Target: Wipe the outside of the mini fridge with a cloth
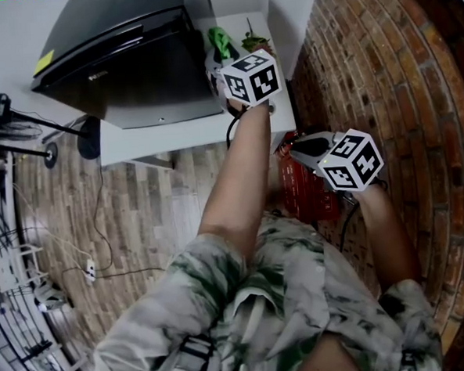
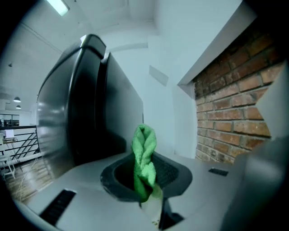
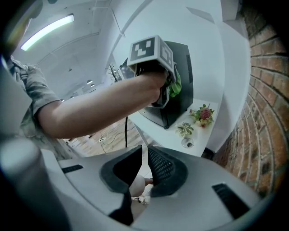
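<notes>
Hard to make out in head view: jaws of left gripper (image 2: 146, 182), tucked behind its marker cube (image 1: 250, 78), and most of green cloth (image 2: 144, 158), just a scrap past the cube. Cut off at head view's top edge: far part of black mini fridge (image 1: 130, 61). In left gripper view only a glossy door, a seam and one side wall of it, rest out of frame. Unclear red thing (image 1: 303, 188) on the floor, half hidden under right gripper (image 3: 143, 173) and forearm.

Fridge upright toward left end of white desk (image 1: 182, 133), long axis vertical; door facing not certain.

Left gripper clamped on the cloth, up at the fridge's right side. Cloth bunched into a roll, long axis along the jaws, free end pointing away from the gripper toward the side wall; contact with fridge not clear.

Right gripper slightly parted, nothing gripped, low off the desk's right edge, near brick wall (image 1: 366, 71). Small flowers (image 3: 203, 113) at the desk's far right corner.
</notes>
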`<state>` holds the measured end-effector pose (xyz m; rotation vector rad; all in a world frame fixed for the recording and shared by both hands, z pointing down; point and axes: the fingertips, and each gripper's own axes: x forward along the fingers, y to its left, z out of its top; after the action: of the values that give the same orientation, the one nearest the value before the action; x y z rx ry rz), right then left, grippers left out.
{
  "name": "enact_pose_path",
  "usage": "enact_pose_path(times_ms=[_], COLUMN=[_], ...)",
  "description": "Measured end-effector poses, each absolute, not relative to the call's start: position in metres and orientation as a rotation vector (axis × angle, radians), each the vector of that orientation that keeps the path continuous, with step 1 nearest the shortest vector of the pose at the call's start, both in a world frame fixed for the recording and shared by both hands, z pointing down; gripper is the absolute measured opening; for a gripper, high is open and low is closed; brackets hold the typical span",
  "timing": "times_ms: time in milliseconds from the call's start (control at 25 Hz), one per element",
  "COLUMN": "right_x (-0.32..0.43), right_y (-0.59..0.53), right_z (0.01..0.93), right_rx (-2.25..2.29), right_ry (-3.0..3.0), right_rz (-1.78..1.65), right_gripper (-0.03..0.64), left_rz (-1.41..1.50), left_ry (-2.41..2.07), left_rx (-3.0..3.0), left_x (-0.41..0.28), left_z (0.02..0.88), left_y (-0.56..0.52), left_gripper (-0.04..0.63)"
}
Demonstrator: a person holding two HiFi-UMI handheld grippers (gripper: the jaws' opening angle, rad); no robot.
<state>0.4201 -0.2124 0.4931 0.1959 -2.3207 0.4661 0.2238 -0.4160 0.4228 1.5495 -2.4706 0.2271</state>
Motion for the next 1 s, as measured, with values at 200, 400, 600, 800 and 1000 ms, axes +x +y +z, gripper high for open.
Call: enact_pose_path(times_ms=[200,400,600,800,1000], right_x=[0.419,0.417,0.422,0.427,0.437], right_y=[-0.209,-0.205,-0.200,-0.193,-0.187], right_z=[0.486,0.482,0.485,0.490,0.495], right_rx=[0.196,0.194,0.197,0.195,0.205], right_ry=[-2.334,-2.337,-2.329,-2.328,-2.326], right_rz=[0.444,0.429,0.429,0.443,0.465], right_gripper=[0.060,0.060,0.060,0.060,0.060], left_rz=[0.120,0.073,0.112,0.222,0.338], left_ry=[-2.568,-2.605,-2.580,-2.520,-2.464], left_rx=[1.598,1.600,1.569,1.536,1.503], left_x=[0.221,0.217,0.216,0.217,0.219], left_z=[0.353,0.330,0.358,0.412,0.468], left_y=[-0.413,-0.400,-0.389,-0.379,-0.369], left_gripper=[0.078,0.078,0.078,0.078,0.078])
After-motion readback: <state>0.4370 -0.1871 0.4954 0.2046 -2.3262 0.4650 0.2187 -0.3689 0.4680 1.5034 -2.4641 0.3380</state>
